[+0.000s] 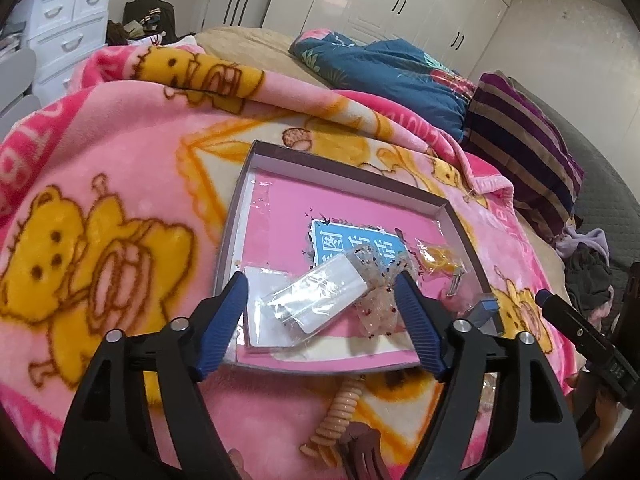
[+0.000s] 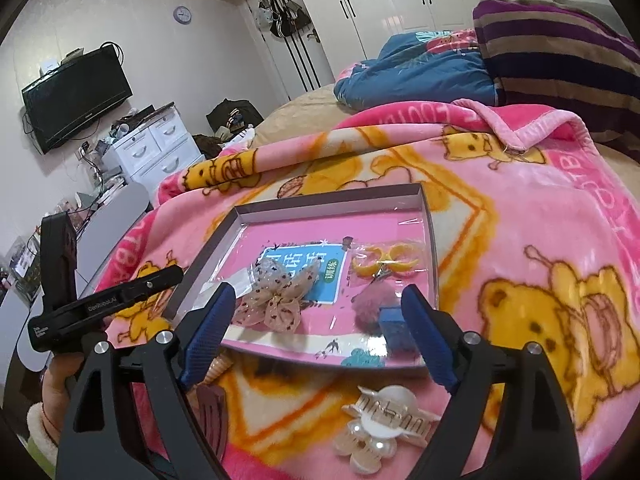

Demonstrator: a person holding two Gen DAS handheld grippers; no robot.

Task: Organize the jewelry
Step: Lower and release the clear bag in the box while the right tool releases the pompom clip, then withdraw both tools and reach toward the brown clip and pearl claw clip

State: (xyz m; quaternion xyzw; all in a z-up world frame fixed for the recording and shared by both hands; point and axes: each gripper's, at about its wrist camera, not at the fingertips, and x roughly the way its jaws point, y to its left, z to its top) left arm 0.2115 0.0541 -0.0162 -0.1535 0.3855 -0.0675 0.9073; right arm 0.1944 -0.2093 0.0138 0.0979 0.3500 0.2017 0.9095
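1. Pink-lined shallow cardboard tray (image 1: pixel 256 184) sat mid-frame, holding our beige dotted fabric bow (image 2: pixel 276 300).
2. We held the left gripper (image 1: pixel 320 296) and right gripper (image 2: pixel 316 308) wide, empty.
3. Pearly flower claw clip (image 2: pixel 380 428) lay lower centre.

The blanket (image 2: pixel 540 216) is fuzzy fleece. The tray (image 2: pixel 320 204) looks like matt card under glossy film. The bow (image 2: pixel 276 300) is sheer mesh cloth, the clip (image 2: pixel 384 420) pearly glossy plastic, the tongs' pads (image 1: pixel 416 320) ribbed blue rubber.

tray (image 2: pixel 240 216) on blanket (image 2: pixel 540 220) | bow (image 2: pixel 276 300), earrings (image 2: pixel 386 264) in tray | claw clip (image 2: pixel 380 420) before tray
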